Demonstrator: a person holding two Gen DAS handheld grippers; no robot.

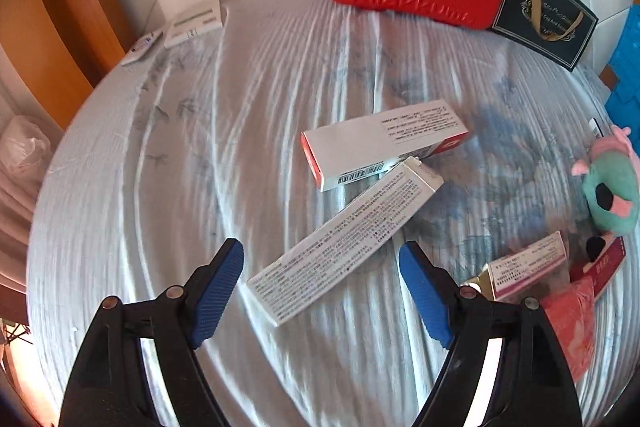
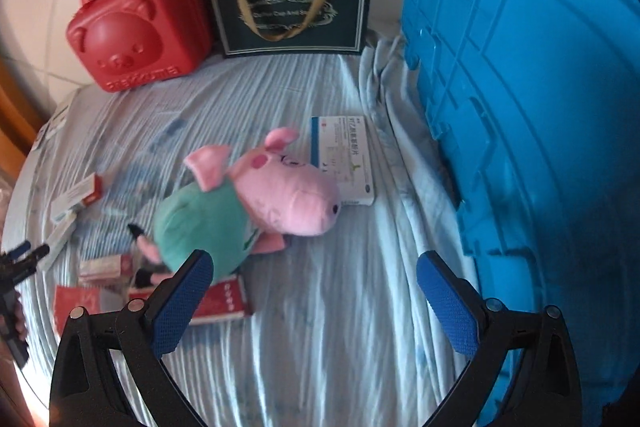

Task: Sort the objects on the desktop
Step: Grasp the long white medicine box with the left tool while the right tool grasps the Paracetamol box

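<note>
My left gripper [image 1: 322, 259] is open and empty, its blue pads either side of the near end of a long white printed box [image 1: 344, 241]. Beyond it lies a white and red box [image 1: 380, 143]. A pink and gold box [image 1: 524, 269] and red packets [image 1: 576, 323] lie to the right. My right gripper [image 2: 314, 271] is open and empty, just in front of a pink pig plush [image 2: 256, 203] in a green shirt. A white and blue medicine box [image 2: 344, 159] lies behind the plush. A red booklet [image 2: 222, 301] lies under my left finger.
A red bear-face case [image 2: 140, 35] and a dark gift box [image 2: 292, 11] stand at the back by the wall. A blue plastic crate [image 2: 520, 99] stands at the right. Two small white boxes [image 1: 192, 23] lie at the far left edge. A light wrinkled cloth [image 2: 328, 347] covers the surface.
</note>
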